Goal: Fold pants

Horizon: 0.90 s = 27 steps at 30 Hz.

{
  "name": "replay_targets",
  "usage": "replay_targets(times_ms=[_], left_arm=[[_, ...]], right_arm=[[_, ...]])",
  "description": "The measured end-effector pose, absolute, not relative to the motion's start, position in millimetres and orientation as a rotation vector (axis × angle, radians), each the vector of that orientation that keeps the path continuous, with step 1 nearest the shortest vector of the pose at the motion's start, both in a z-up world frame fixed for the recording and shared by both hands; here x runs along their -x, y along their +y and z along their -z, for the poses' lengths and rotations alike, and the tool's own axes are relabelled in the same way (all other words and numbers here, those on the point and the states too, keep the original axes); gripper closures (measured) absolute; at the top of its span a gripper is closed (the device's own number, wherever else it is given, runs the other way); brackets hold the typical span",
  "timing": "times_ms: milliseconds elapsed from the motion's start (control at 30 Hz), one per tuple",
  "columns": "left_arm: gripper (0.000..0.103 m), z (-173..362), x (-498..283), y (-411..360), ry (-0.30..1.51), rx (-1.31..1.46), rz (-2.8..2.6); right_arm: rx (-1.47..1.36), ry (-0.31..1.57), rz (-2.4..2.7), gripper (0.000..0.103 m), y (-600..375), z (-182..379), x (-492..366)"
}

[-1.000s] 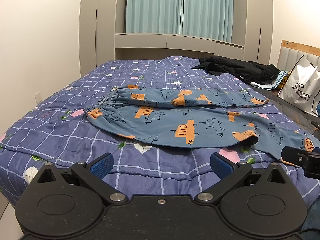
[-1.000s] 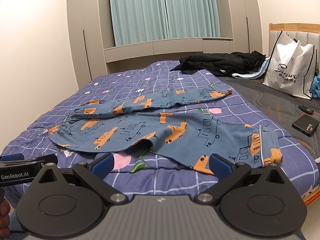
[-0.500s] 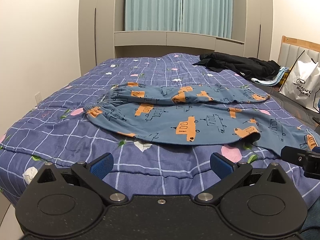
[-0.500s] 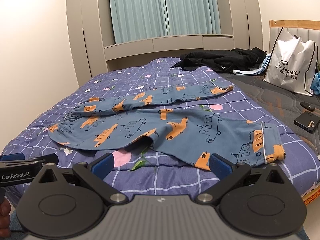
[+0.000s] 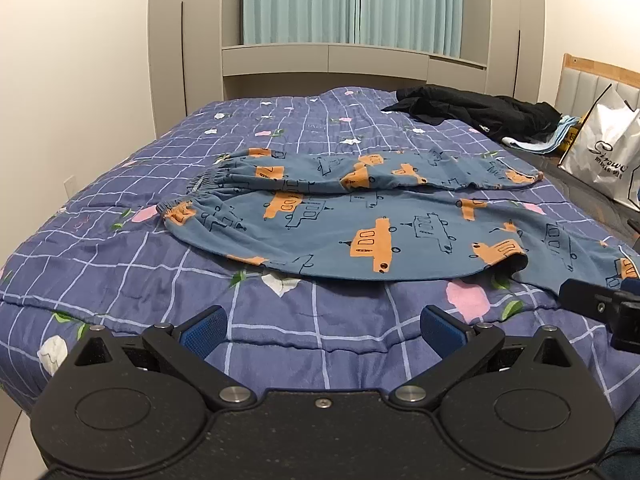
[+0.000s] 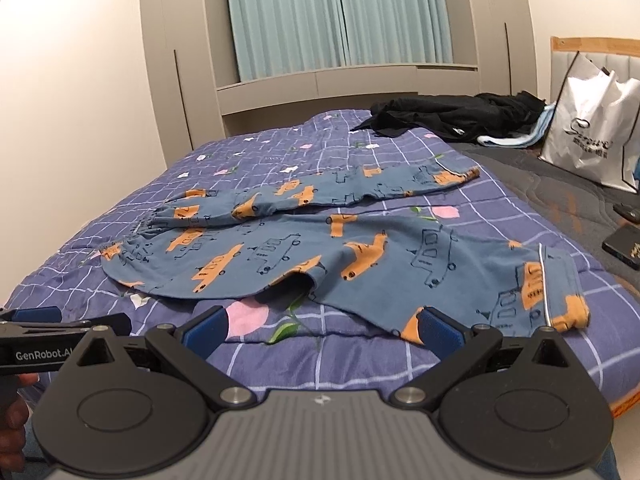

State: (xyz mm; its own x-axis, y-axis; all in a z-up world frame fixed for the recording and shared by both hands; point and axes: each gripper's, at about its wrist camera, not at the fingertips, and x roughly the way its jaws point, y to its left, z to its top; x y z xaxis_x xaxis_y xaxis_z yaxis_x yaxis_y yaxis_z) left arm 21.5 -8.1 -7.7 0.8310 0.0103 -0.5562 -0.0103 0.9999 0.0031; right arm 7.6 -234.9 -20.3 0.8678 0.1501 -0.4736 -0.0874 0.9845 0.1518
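Pants spread out on the bed, no fold made yet

The blue cotton pants printed with orange cars (image 5: 360, 228) lie flat and full length on the purple grid-patterned quilt (image 5: 120, 272), elastic waistband toward the quilt's left side, the 2 legs running right, the far leg lying apart from the near one and the near leg's cuff close to the quilt's front right corner. The left gripper (image 5: 322, 326) and the right gripper (image 6: 322, 326) both hover at the quilt's near edge with blue pads spread wide, holding nothing and touching no cloth. By my reading the task is at its start: bringing 1 leg over the other and folding the length are all left. Black clothes (image 6: 452, 116) and a white shopping bag (image 6: 592, 136) sit beyond the pants, well apart.
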Motion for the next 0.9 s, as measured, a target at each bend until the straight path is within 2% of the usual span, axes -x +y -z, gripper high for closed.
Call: replay_targets(times_ms=[500, 667, 900], left_arm=[[0.001, 1.2, -78.0, 3.0, 0.682, 0.032, 0.047], [0.001, -12.7, -116.0, 23.5, 0.695, 0.048, 0.065], [0.001, -33.0, -186.3, 63.5, 0.696, -0.012, -0.019]], right_arm=[[-0.108, 0.475, -0.215, 0.0, -252.0, 8.2, -56.8], [-0.223, 0.525, -0.374, 0.0, -277.5, 1.8, -93.8], [-0.129, 0.524, -0.45, 0.0, -290.1, -15.5, -149.5]])
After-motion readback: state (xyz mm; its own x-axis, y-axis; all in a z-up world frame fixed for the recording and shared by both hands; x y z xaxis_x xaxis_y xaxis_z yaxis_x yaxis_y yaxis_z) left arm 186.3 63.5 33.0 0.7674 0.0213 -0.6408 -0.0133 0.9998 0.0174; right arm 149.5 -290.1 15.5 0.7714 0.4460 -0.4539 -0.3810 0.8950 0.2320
